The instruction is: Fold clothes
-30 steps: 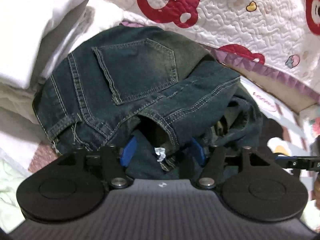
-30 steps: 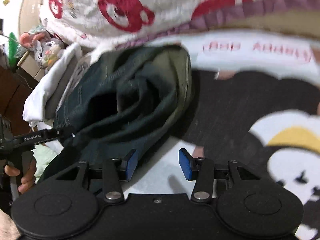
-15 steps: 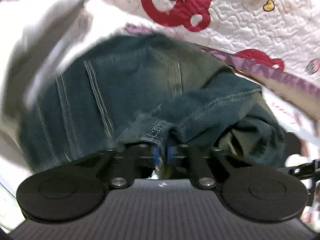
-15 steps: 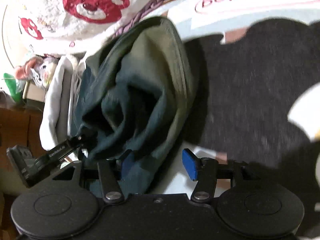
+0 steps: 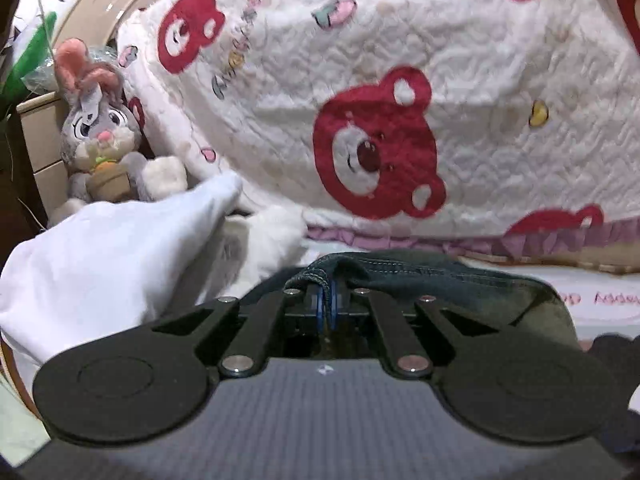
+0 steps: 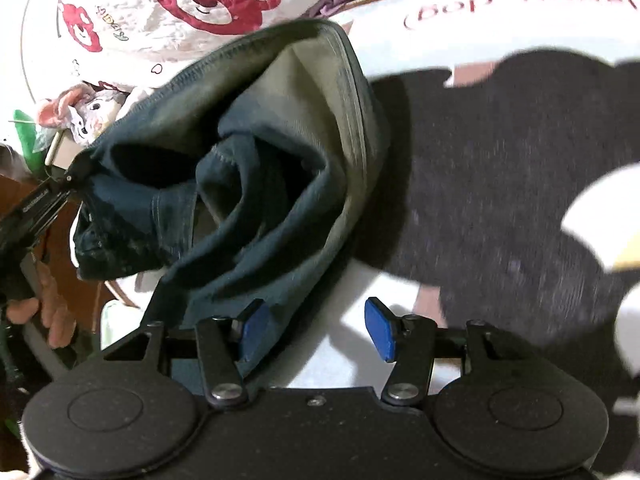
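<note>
on the cartoon-print bed cover (image 6: 500, 152), crumpled jeans (image 6: 280, 168) (unfolded) are pinched by the left gripper (image 5: 327, 307), while the right gripper (image 6: 316, 330) is spread beside them.

Upside-down pink lettering reading roughly "happy dog" on the white bed sheet (image 6: 460, 4) at upper right, small illegible white print on the left gripper (image 6: 76, 174) arm at left
</note>
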`<state>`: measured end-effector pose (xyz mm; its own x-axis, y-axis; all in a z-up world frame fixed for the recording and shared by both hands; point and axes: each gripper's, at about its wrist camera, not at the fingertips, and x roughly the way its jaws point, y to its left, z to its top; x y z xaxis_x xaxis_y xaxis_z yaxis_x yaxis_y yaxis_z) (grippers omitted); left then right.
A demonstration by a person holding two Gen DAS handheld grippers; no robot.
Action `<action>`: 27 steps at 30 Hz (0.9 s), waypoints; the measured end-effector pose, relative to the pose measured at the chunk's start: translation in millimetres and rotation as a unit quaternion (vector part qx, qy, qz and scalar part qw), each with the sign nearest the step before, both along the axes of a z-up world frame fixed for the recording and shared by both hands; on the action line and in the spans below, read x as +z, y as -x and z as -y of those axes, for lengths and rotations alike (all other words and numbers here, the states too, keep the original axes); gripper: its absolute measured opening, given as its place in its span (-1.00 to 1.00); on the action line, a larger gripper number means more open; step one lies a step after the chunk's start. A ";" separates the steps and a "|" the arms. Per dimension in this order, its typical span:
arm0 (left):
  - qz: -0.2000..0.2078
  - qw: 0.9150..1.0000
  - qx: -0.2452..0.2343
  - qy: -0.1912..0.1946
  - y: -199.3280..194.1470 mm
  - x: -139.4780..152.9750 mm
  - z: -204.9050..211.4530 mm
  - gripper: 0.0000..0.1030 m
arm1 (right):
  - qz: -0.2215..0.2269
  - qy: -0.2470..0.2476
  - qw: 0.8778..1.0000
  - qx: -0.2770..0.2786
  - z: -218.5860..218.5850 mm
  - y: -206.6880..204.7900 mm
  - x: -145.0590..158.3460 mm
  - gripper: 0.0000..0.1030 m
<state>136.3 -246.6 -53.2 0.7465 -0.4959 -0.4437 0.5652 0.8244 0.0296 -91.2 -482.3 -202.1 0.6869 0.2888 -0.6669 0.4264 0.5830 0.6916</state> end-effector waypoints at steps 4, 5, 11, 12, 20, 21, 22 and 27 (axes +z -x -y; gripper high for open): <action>-0.009 0.999 0.019 0.037 -8.4 10.6 -25.3 -0.93 | 0.003 0.025 1.000 0.010 -5.8 0.6 8.4 0.16; -0.012 0.999 0.021 0.042 -10.1 10.1 -29.5 -0.93 | 0.005 0.030 0.999 0.010 -5.9 0.1 10.2 0.16; -0.023 0.998 0.024 0.055 -13.6 2.4 -40.5 -0.93 | 0.051 -0.005 0.997 -0.054 -0.7 1.4 10.7 0.16; -0.025 0.998 0.026 0.056 -13.4 2.4 -41.2 -0.93 | 0.067 -0.020 0.994 -0.083 1.1 4.5 11.5 0.16; -0.008 0.999 0.022 0.032 -7.7 -3.4 -33.3 -0.94 | 0.036 0.022 0.995 -0.093 -0.4 -13.9 18.2 0.31; -0.014 0.999 0.023 0.031 -10.0 -5.5 -34.3 -0.93 | 0.032 0.044 0.995 -0.087 -3.4 -15.4 21.9 0.36; -0.019 0.999 0.024 0.031 -12.3 -7.5 -35.3 -0.94 | 0.028 0.066 0.994 -0.081 -6.4 -16.9 25.5 0.50; -0.049 0.998 0.037 0.019 -23.8 -20.8 -37.0 -0.93 | 0.008 0.174 0.983 -0.052 -21.3 -24.5 43.8 -0.40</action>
